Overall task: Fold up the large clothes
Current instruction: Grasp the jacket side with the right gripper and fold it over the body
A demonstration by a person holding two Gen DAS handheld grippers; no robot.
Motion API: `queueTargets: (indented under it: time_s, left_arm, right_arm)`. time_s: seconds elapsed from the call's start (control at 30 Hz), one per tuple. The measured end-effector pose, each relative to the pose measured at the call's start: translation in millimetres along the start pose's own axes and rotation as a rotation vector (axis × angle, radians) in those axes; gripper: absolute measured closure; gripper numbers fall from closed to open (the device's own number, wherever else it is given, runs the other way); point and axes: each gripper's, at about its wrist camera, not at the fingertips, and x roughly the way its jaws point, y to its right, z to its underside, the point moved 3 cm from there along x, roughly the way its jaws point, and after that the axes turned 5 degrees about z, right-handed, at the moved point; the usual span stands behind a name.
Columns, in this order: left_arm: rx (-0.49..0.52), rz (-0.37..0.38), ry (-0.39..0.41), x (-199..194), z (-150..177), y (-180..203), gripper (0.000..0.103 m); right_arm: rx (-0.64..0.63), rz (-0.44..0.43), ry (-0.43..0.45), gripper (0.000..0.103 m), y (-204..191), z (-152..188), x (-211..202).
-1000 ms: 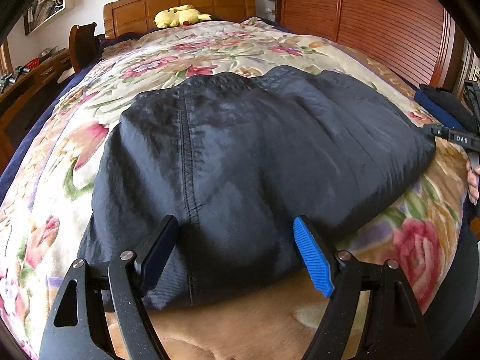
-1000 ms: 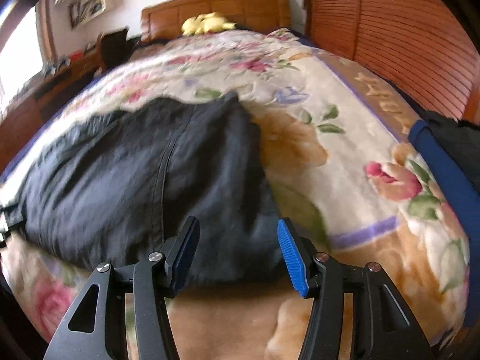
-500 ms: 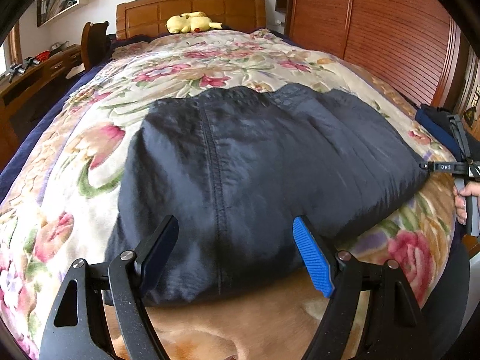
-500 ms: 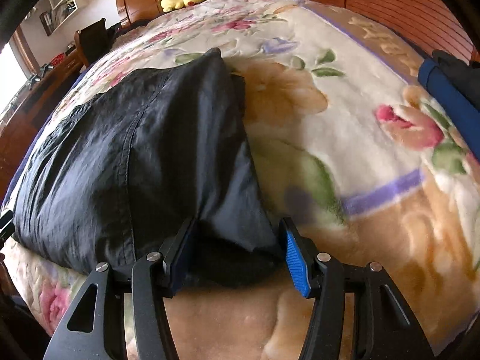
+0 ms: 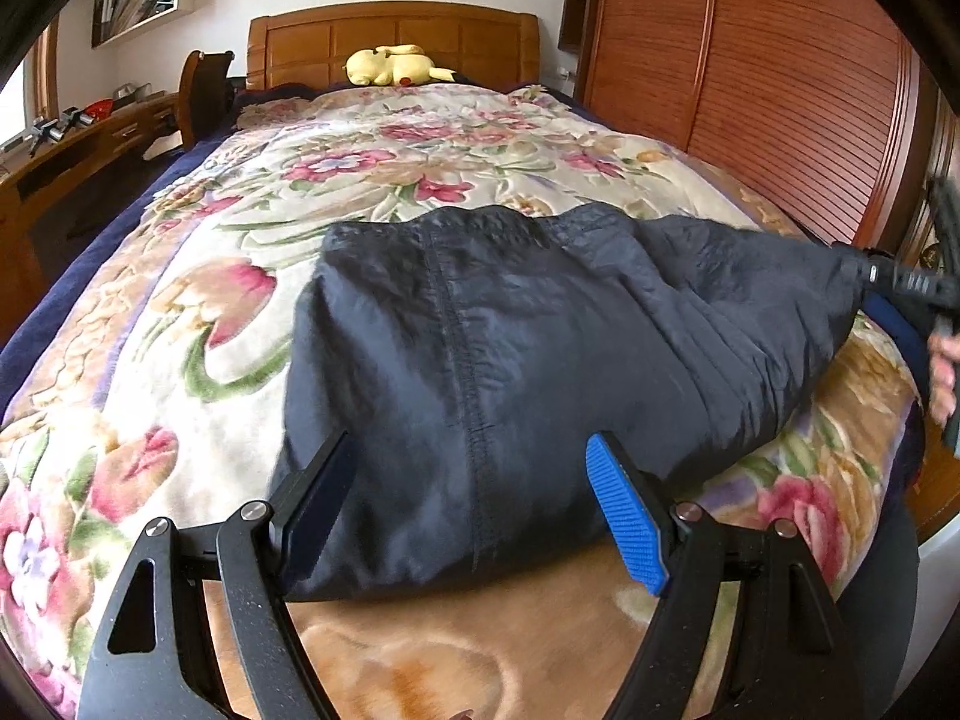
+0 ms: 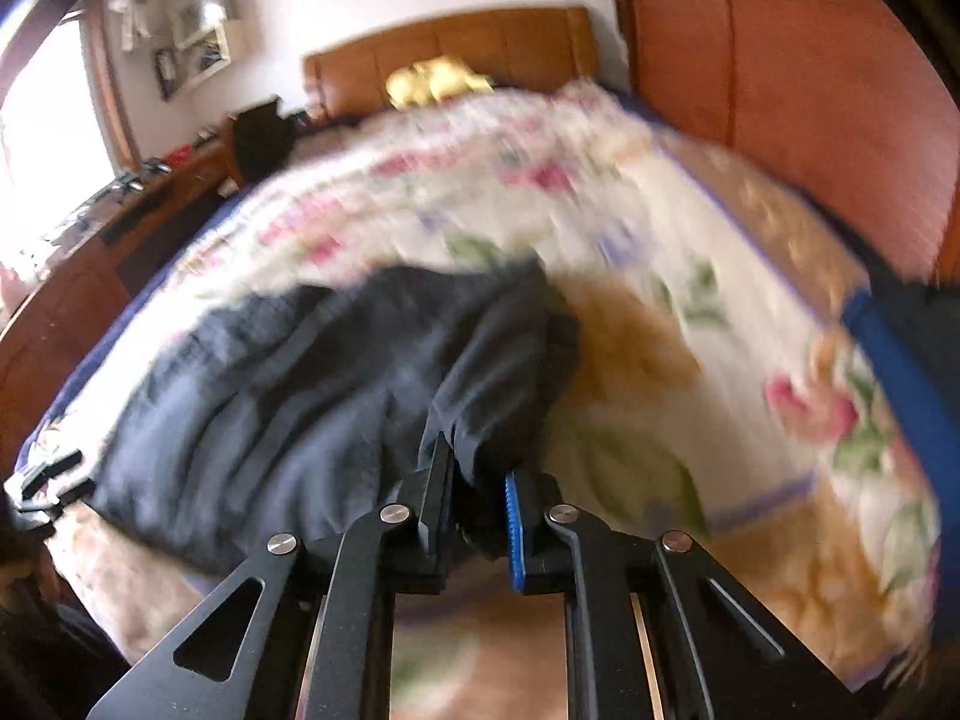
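The right gripper (image 6: 477,483) is closing on a corner of the dark navy nylon garment (image 6: 336,396); the left gripper (image 5: 474,504) stands open, the garment's edge between its jaws.

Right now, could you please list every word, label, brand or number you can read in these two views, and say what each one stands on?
None can be read.
Right gripper, at the right edge of the left wrist view, its jaws closing on the dark garment: any marking on its body is too blurred to read.
Folders on the wall shelf: spines too small to read.
Frames on the wall in the right wrist view: blurred.
Floral blanket: pattern only, no text.
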Motion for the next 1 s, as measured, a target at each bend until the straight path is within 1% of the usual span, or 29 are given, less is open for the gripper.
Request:
queueTargets:
  time_s: [0.07, 0.17, 0.23, 0.33, 0.43, 0.5, 0.57, 0.67, 0.7, 0.73, 0.77, 0.83, 0.9, 1.0]
  left_arm:
    - [-0.008, -0.004, 0.011, -6.2, 1.4, -6.3, 0.023]
    - [-0.021, -0.010, 0.033, -17.6, 3.6, -16.2, 0.023]
    - [-0.029, -0.015, 0.044, -23.9, 5.6, -22.7, 0.023]
    - [-0.043, -0.021, 0.059, -34.6, 12.2, -33.0, 0.023]
    - [-0.056, -0.034, 0.067, -40.8, 18.3, -43.0, 0.023]
    - [-0.067, -0.044, 0.067, -43.6, 21.4, -50.0, 0.023]
    - [-0.078, -0.051, 0.069, -46.4, 24.1, -56.9, 0.023]
    - [-0.096, -0.056, 0.076, -50.2, 26.4, -65.7, 0.023]
    - [-0.101, -0.058, 0.079, -51.4, 27.1, -68.4, 0.023]
    - [-0.107, -0.063, 0.079, -51.1, 27.3, -70.7, 0.023]
    - [-0.114, -0.068, 0.079, -50.7, 26.9, -73.0, 0.023]
    - [-0.127, -0.067, 0.083, -49.8, 25.3, -75.2, 0.023]
    - [-0.131, -0.066, 0.087, -49.2, 23.1, -76.3, 0.023]
    - [-0.123, -0.055, 0.096, -48.7, 18.9, -71.8, 0.023]
  right_arm:
    - [-0.041, -0.031, 0.042, 0.090, -25.7, -16.0, -11.3]
    - [-0.125, -0.094, 0.077, 0.091, -72.0, -34.2, -20.1]
    - [-0.178, -0.108, 0.105, 0.091, -106.0, -44.7, -22.9]
    - [-0.237, -0.195, 0.134, 0.092, -164.0, -56.5, -24.5]
    - [-0.310, -0.281, 0.133, 0.092, -223.0, -56.1, -19.7]
    - [-0.355, -0.333, 0.112, 0.092, -254.0, -47.1, -13.9]
    - [-0.391, -0.367, 0.081, 0.092, -278.6, -34.0, -6.6]
    - [-0.399, -0.387, -0.005, 0.090, -296.4, -19.7, 10.7]
    - [-0.400, -0.368, -0.012, 0.086, -296.6, -22.2, 19.0]
    - [-0.406, -0.327, -0.010, 0.084, -296.8, -25.4, 26.6]
    - [-0.413, -0.308, -0.006, 0.080, -298.2, -29.4, 31.3]
    - [-0.411, -0.322, 0.003, 0.075, -298.7, -35.0, 31.7]
    - [-0.427, -0.282, 0.032, 0.069, -301.6, -32.4, 26.8]
    - [-0.438, -0.227, 0.038, 0.068, -284.9, -23.8, 24.1]
